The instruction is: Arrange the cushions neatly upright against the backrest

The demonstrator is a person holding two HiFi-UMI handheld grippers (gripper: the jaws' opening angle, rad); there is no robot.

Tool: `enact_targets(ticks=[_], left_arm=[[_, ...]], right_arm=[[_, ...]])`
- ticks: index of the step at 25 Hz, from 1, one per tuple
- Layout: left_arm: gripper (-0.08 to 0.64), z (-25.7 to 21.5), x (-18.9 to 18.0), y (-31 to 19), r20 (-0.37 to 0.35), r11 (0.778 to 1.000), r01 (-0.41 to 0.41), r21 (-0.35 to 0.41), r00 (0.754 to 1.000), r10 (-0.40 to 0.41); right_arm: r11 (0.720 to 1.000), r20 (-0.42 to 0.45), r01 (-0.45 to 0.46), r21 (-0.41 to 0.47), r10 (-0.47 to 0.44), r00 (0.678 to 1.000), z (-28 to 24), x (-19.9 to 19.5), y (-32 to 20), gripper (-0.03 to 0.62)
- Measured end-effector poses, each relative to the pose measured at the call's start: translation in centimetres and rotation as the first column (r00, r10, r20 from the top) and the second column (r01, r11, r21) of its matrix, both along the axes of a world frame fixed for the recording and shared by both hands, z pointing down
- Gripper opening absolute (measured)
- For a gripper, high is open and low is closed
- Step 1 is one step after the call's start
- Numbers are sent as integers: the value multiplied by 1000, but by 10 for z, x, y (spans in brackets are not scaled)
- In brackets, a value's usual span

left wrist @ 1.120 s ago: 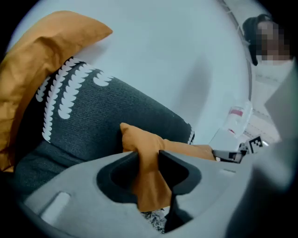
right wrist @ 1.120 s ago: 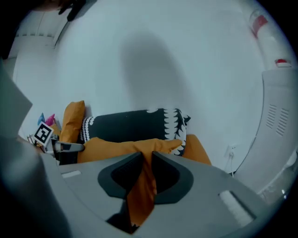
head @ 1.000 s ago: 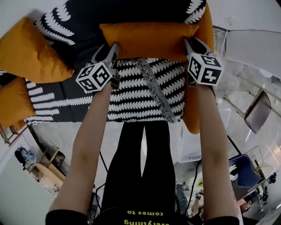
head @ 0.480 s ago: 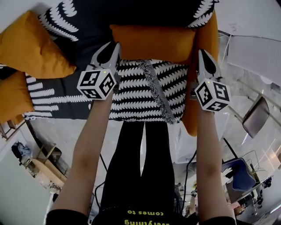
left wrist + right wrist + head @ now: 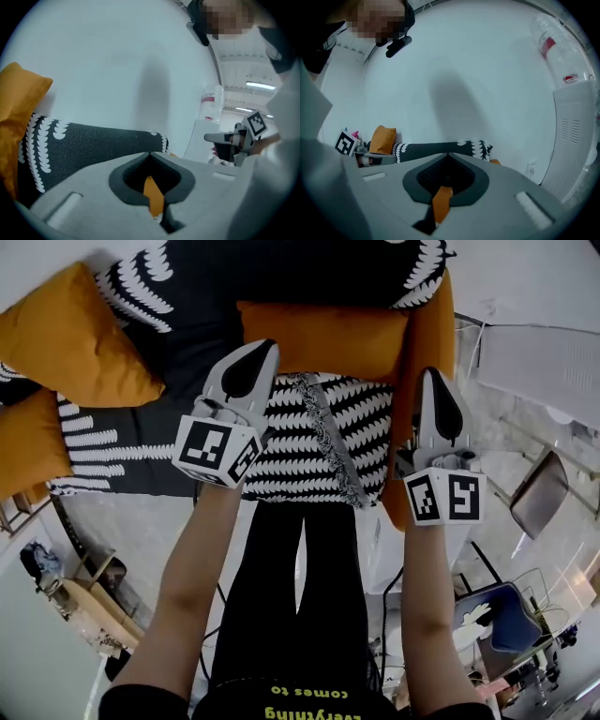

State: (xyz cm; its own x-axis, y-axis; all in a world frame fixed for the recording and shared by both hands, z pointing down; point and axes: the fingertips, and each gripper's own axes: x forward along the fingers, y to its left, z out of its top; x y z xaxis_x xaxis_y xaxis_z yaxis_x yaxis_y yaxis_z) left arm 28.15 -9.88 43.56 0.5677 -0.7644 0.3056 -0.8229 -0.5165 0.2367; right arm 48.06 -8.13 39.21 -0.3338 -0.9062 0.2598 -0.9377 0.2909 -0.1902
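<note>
An orange cushion [image 5: 323,338] stands against the black-and-white patterned backrest [image 5: 309,268] of the sofa, above the striped seat [image 5: 300,442]. My left gripper [image 5: 255,354] hovers just off its lower left corner, shut and holding nothing. My right gripper [image 5: 432,382] is raised beside a second orange cushion [image 5: 427,343] at the sofa's right end, also shut and empty. Two more orange cushions [image 5: 70,338] [image 5: 28,456] lie at the left. In the left gripper view the shut jaws [image 5: 150,153] face the wall over the backrest [image 5: 93,140]; the right gripper view shows the same [image 5: 447,153].
A brown chair [image 5: 544,488] and a blue chair [image 5: 511,615] stand on the floor at the right, below a white table [image 5: 539,352]. A white cabinet [image 5: 576,136] stands by the wall past the sofa's right end. My legs are close against the seat's front edge.
Both grippers have let go of the ends of the middle cushion, pulled back toward me and shut. The cushion stays leaning on the backrest.
</note>
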Motion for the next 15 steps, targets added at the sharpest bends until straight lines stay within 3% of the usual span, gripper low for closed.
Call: enact_targets(ticks=[8, 15], left_arm=[[0, -67, -8, 43, -23, 999, 49, 21, 999, -49], [0, -162, -16, 87, -62, 994, 106, 31, 993, -104]], right_arm=[[1000, 43, -13, 3, 13, 999, -60, 18, 58, 11], [997, 44, 3, 80, -7, 999, -166, 24, 91, 11]])
